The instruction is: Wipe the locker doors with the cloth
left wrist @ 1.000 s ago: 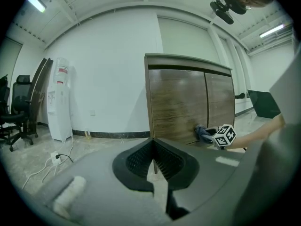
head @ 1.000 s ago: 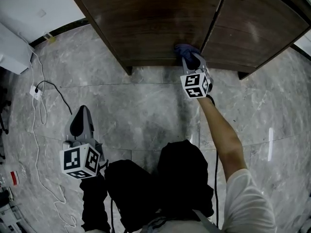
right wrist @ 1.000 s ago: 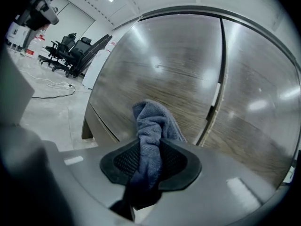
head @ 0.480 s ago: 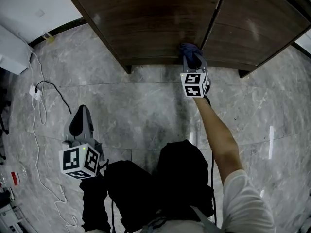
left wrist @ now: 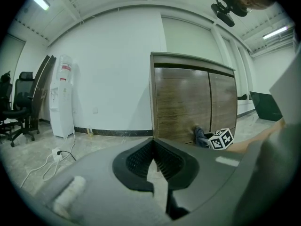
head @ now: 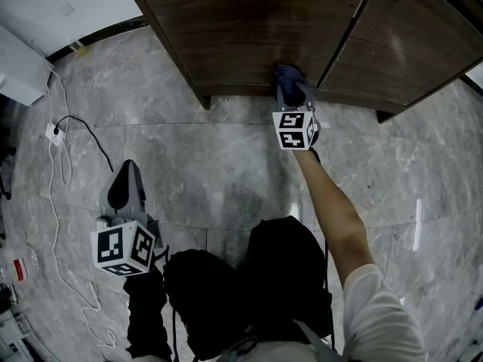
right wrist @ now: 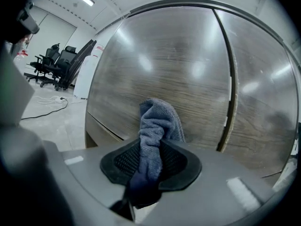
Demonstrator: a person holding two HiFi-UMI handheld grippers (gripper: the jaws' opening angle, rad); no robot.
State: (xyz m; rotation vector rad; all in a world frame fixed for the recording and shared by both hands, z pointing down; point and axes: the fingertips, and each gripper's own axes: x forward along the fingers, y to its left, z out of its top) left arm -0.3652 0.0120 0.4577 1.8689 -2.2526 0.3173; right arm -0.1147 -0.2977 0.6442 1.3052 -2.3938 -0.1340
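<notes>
Right tool (right wrist: pixel 150 147) clamps the soft, light blue-grey terry cloth (right wrist: pixel 157 121) mid-bunch, judged a sound hold; left tool (left wrist: pixel 153 142) sits closed, empty.

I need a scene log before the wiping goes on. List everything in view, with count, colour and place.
locker: one, dark brown wood, two doors, top of the head view
cloth: one, blue, low at the left door, near the seam
floor: grey marble tiles
power strip: one, white, with its cable, on the floor at left
water dispenser: one, white, by the wall left of the locker
office chairs: at least two, black, far left
left gripper: grey, jaws together, empty, low at the person's left
right gripper: grey, clamped on the cloth
right arm: bare forearm, white sleeve
</notes>
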